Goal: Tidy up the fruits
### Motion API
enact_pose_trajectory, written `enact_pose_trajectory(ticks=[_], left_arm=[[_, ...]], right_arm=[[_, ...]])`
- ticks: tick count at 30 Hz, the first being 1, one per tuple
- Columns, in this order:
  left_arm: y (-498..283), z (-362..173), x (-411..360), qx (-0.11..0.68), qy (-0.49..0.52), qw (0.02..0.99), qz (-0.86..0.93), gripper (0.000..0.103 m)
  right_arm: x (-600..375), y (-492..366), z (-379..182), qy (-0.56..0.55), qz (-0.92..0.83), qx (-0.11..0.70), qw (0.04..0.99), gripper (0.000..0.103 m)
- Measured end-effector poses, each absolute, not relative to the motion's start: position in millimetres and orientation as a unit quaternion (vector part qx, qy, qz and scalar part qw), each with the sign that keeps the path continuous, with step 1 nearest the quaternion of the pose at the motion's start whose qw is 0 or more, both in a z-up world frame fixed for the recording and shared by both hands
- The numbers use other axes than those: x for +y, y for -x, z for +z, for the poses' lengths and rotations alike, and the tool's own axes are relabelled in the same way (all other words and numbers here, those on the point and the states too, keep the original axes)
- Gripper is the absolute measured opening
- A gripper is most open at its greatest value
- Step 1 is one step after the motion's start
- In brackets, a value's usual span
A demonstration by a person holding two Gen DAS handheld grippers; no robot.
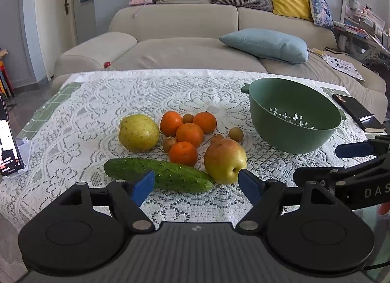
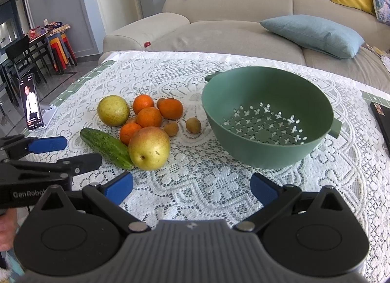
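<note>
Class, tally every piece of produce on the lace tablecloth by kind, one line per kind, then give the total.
Oranges: 4
Large yellowish round fruits (pear or apple): 2
Small brown round fruits: at least 4, some partly hidden
Cucumber: 1
Total: at least 11, none yet in the green colander

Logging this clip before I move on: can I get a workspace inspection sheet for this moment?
Surface: table under a white lace cloth.
Job's things: green colander empty; two pears, four tangerines, small brown fruits and a cucumber clustered loose on the cloth.
Clutter: phone on a stand, dark book.
Grippers: left gripper open, empty; right gripper open, empty.
Cables: nothing seen.
Surroundings: sofa with cushions behind.
</note>
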State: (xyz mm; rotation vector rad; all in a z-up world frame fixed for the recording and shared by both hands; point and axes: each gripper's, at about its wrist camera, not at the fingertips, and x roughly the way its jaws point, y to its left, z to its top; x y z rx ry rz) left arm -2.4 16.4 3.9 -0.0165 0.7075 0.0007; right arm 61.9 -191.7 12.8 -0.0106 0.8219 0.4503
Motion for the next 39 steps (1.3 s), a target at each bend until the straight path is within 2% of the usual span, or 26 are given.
enact_pose_trajectory(ticks=[3,4,6,12,15,20,26,34,39], left_arm=[[-1,3,26,0.355,0.021,0.935,-0.005,0.087],[-2,3,30,0.357,0.026,0.934,-0.006,0.085],[-3,3,36,0.36,0.035,0.932,-0.005,0.084],[-10,3,51,0.378,0.036,0.925,-0.007,0.072],[-13,2,54,0.394,0.024,0.919,-0.007,0.064],[-27,5,63,0.416,0.007,0.909,-0.014,0.06],[-59,8,74,0.426,-0.043,0.903,-0.032,0.06],[-97,-12,82,0.43,-0.157,0.888,-0.052,0.069],[-111,-21,89,0.429,-0.146,0.888,-0.078,0.087]], right_arm=[[-190,-63,14,0.007,0.224,0.392,0.892,0.096],[-189,-63,15,0.01,0.225,0.392,0.892,0.091],[-186,-66,16,0.007,0.229,0.394,0.89,0.087],[-170,-80,15,-0.023,0.255,0.373,0.892,0.085],[-155,-98,10,-0.031,0.243,0.389,0.888,0.082],[-146,-130,-6,-0.092,0.239,0.454,0.853,0.082],[-131,-150,-13,-0.109,0.233,0.493,0.831,0.082],[-120,-165,-33,-0.126,0.229,0.547,0.795,0.078],[-116,-166,-39,-0.128,0.238,0.557,0.785,0.078]])
